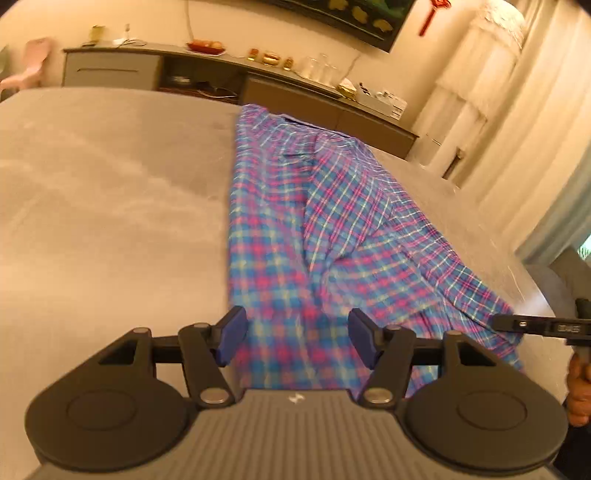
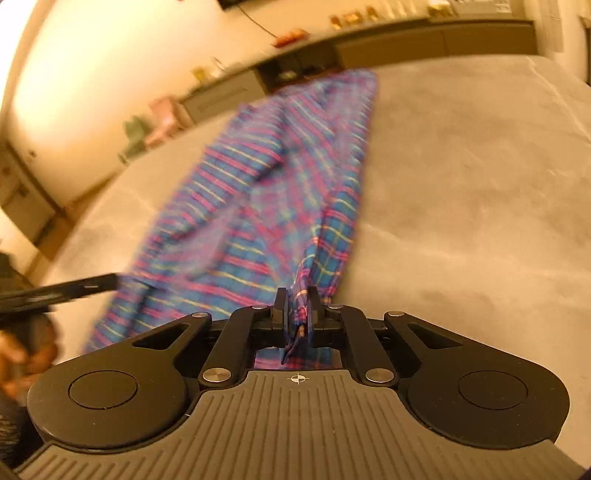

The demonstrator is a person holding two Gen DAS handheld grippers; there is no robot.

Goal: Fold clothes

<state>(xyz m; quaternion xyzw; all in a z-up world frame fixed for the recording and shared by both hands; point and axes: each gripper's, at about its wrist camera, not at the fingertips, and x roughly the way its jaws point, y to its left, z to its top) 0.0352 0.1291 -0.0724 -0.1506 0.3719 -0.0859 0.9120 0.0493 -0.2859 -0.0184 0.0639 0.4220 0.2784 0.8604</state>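
A blue, pink and yellow plaid shirt [image 1: 314, 229] lay lengthwise on a grey bed cover [image 1: 110, 206], its far end reaching toward the long low sideboard [image 1: 229, 77] against the wall. The cloth was creased, with a long fold running down its middle.

The left gripper [image 1: 297, 339] hovered over the near end of the shirt with its jaws spread wide — blue pads [image 1: 232, 334] on either side, plaid showing between them and nothing pinched. At the right edge of that view the other tool's black finger reached in to the shirt's near right edge, a hand [image 1: 578, 391] below it.

In the right wrist view the right gripper [image 2: 297, 306] had its jaws pressed together on a bunched edge of the shirt [image 2: 266, 192]; a pinch of fabric stood up between the fingers and a short tail hung down behind them. From that pinch the cloth rose in a taut ridge — the rest stayed flat on the bed cover [image 2: 461, 192]. The left tool's black finger entered from the left edge, blurred, above a blurred hand [image 2: 26, 354].

A red ornament [image 1: 432, 14] hung on the wall, near pale curtains [image 1: 517, 110].
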